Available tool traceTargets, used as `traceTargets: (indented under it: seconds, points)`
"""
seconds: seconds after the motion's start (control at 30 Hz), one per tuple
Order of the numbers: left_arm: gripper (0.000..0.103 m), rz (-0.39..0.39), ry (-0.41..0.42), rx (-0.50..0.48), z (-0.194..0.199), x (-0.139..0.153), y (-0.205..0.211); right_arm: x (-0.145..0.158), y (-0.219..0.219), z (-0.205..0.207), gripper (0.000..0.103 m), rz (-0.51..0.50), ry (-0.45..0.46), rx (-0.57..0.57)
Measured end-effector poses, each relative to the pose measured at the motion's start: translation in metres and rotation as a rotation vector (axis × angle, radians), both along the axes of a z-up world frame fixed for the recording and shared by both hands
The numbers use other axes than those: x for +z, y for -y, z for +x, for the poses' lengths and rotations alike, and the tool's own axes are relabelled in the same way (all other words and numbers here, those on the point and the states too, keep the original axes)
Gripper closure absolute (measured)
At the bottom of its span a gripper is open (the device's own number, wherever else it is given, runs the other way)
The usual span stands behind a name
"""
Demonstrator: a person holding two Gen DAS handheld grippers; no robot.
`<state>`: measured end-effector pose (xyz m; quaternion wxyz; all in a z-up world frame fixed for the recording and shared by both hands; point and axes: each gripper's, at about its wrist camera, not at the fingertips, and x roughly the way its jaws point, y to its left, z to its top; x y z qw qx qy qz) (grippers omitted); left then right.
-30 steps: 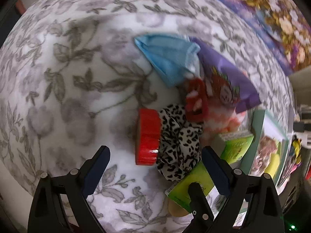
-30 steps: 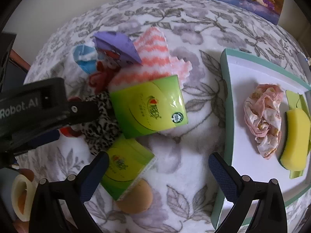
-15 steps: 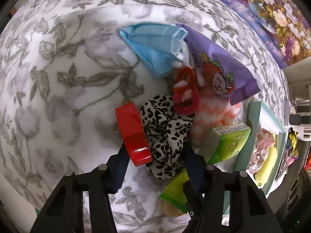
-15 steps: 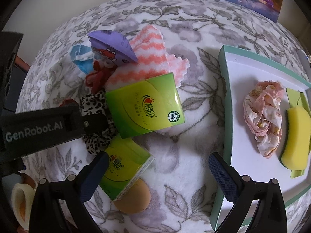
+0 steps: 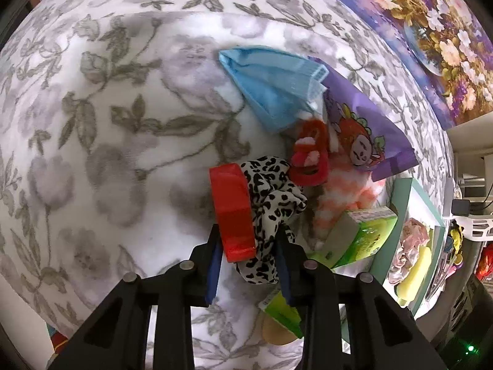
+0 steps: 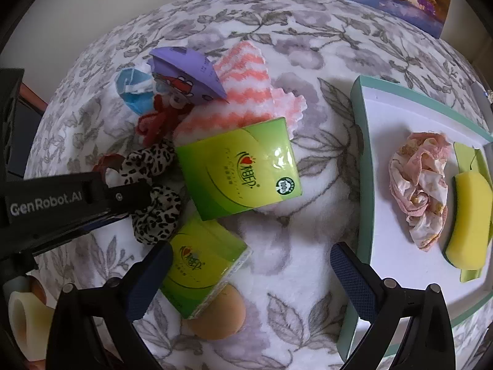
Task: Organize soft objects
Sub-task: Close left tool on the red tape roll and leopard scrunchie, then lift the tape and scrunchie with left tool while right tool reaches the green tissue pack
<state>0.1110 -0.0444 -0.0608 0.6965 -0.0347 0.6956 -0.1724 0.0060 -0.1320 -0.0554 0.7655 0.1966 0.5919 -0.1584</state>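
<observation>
Left tool (image 5: pixel 248 257) closing on red block (image 5: pixel 233 212) and leopard scrunchie (image 5: pixel 271 203), both between pads on floral surface (image 5: pixel 107 123); right tool (image 6: pixel 251 273) open above green tissue pack (image 6: pixel 205 266), nothing held.

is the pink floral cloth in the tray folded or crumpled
Crumpled: the pink floral cloth lies bunched in loose wrinkles in the tray, beside the yellow sponge.

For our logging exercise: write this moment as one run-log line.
left gripper: closing around leopard scrunchie and red tape roll | right gripper: open, empty | tray: pink cloth, yellow sponge
</observation>
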Motion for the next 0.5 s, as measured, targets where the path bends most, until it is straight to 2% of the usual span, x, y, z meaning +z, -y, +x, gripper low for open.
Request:
traceTargets:
  seconds: [0.5]
  points:
    - [0.07, 0.024, -0.002, 0.087, 0.014, 0.005, -0.061, -0.014, -0.036, 0.022, 0.0, 0.012, -0.01, 0.056]
